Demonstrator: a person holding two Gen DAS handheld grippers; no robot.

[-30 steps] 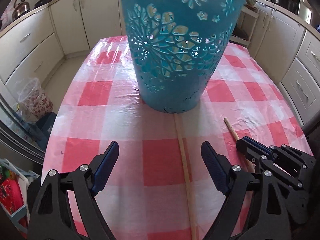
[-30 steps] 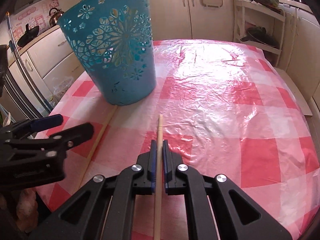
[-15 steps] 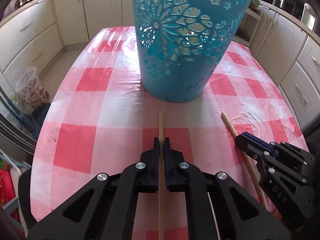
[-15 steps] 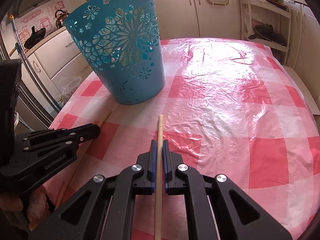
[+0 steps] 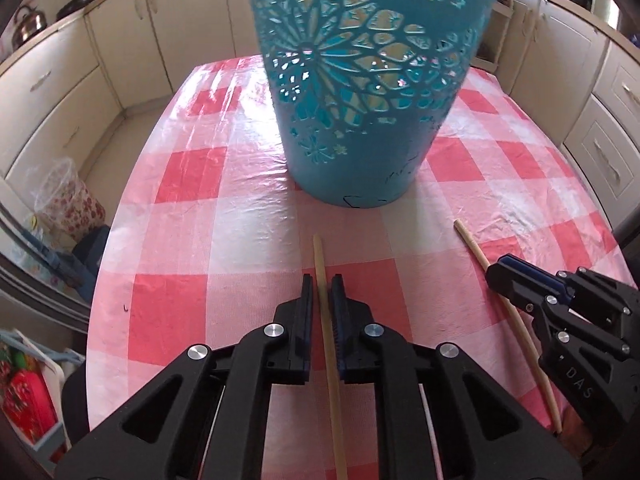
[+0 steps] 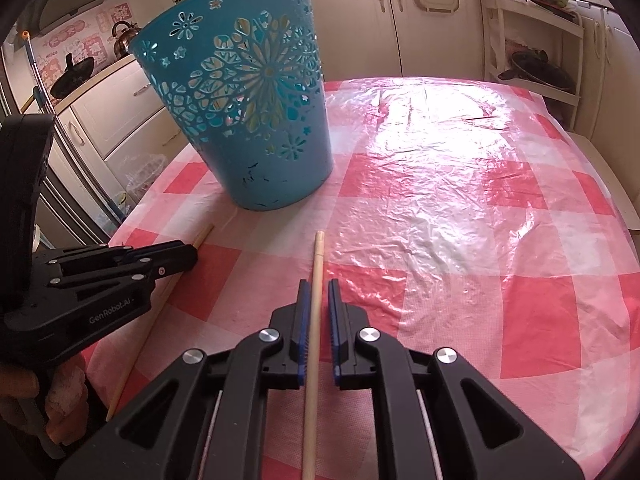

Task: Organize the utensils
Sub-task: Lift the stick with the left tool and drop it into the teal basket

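A tall teal cut-out basket [image 5: 368, 80] stands on the red-and-white checked table [image 5: 200, 216]; it also shows in the right wrist view [image 6: 256, 120]. My left gripper [image 5: 322, 284] is shut on a thin wooden stick [image 5: 320, 256] whose tip points at the basket's base. My right gripper [image 6: 318, 288] is shut on a second wooden stick [image 6: 318, 252], held just above the cloth. In the left wrist view the right gripper [image 5: 504, 270] and its stick [image 5: 472, 244] sit to the right. In the right wrist view the left gripper [image 6: 188, 256] and its stick [image 6: 202, 236] sit to the left.
Cream kitchen cabinets [image 5: 60, 92] surround the table. A clear plastic sheet [image 6: 440, 152] covers the cloth. A floral bin [image 5: 68, 204] stands on the floor at the left. A shelf with pans [image 6: 536, 72] is at the back right.
My left gripper went from open around the stick to shut on it, then lifted it and moved nearer the basket. My right gripper kept its stick and rose slightly.
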